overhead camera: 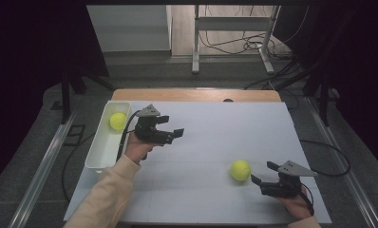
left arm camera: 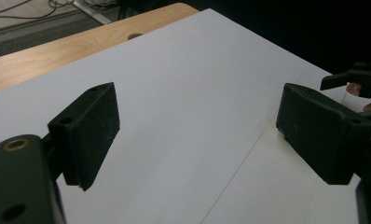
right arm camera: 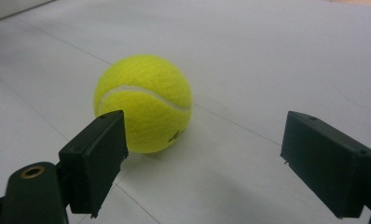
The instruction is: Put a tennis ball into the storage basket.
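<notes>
One yellow tennis ball lies on the white mat at the front right. My right gripper stands open just to its right, jaws pointing at it. In the right gripper view the ball sits just beyond the left jaw, and the gripper has nothing between its pads. A second tennis ball lies in the white tray at the left. My left gripper is open and empty beside the tray, over bare mat. Its own view shows the gripper with wide jaws.
The wooden table edge runs along the back, also seen in the left gripper view. Beyond it are a stand's metal legs and floor cables. The right gripper's tip shows at the far right of the left gripper view.
</notes>
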`<state>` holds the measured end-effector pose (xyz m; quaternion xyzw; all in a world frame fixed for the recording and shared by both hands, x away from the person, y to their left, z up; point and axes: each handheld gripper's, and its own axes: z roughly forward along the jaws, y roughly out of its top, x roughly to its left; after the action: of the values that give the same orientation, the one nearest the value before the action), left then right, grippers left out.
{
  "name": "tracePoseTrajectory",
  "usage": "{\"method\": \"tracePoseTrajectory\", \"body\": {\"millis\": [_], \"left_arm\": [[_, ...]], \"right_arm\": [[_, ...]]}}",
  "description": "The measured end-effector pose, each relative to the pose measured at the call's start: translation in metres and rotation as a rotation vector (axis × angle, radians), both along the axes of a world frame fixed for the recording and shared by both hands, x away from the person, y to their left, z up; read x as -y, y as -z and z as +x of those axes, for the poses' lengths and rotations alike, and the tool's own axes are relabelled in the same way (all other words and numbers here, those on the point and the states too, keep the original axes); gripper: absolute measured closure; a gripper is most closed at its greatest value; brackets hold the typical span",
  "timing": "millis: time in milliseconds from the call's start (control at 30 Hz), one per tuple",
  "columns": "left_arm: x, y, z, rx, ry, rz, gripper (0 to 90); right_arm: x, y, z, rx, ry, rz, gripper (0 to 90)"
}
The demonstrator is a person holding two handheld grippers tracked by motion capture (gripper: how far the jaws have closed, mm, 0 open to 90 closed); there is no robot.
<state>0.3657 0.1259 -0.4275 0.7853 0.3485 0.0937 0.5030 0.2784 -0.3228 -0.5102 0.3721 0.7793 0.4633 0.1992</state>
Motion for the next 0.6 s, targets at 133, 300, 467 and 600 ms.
{"method": "tracePoseTrajectory", "body": {"millis": [133, 300, 467, 600], "left_arm": [[0.006, 0.001, 0.000, 0.000, 0.021, -0.004, 14.0], [0.015, 0.002, 0.000, 0.009, 0.041, -0.005, 14.0], [0.025, 0.007, 0.000, -0.004, 0.060, -0.014, 14.0], [0.035, 0.014, -0.001, -0.020, 0.081, -0.010, 14.0]], "right_arm": [[0.000, 0.000, 0.001, 0.000, -0.002, 0.002, 14.7], [-0.002, 0.000, 0.006, 0.008, -0.010, 0.007, 14.7], [-0.003, 0.000, 0.005, 0.004, -0.018, 0.010, 14.8], [-0.004, 0.000, 0.005, 0.006, -0.024, 0.004, 14.8]]}}
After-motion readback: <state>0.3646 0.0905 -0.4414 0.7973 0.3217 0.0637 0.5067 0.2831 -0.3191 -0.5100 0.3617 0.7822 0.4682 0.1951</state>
